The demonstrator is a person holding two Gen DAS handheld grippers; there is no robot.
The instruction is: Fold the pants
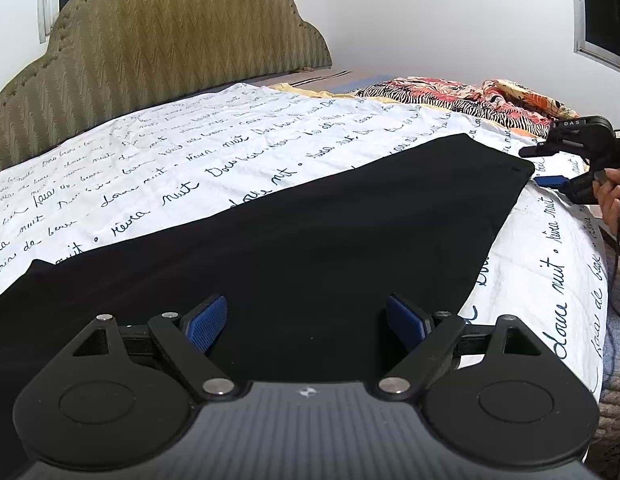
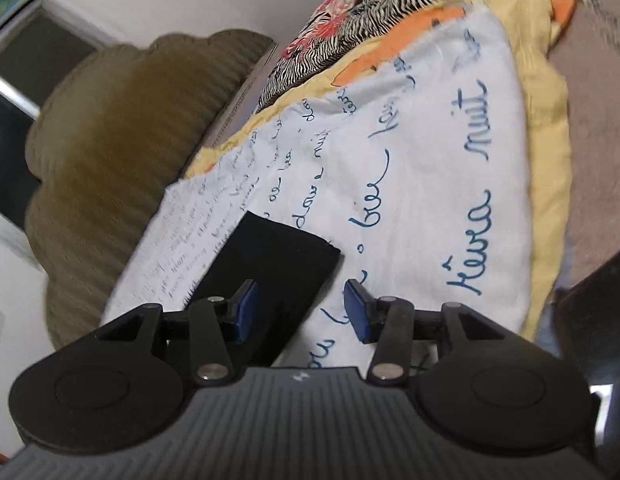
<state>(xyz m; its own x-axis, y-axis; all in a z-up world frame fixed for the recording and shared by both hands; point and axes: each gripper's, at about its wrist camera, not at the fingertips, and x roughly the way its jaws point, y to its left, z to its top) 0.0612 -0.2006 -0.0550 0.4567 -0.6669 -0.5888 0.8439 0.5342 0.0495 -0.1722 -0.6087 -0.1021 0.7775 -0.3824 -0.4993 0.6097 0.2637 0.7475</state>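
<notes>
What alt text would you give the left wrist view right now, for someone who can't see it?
Black pants lie flat across a white bedspread printed with dark cursive writing, directly under the open left tool. At the far right, a hand holds the right tool open beside the pants' far end. A padded olive headboard stands behind.

Black pants (image 1: 310, 220) cut off at the left edge and hidden below by the left gripper (image 1: 305, 322) body. Hand (image 1: 610, 200) cropped by the right edge. Headboard (image 2: 109, 152) smeared with blur in the right wrist view; far script on the bedspread (image 2: 213, 216) unreadable.
</notes>
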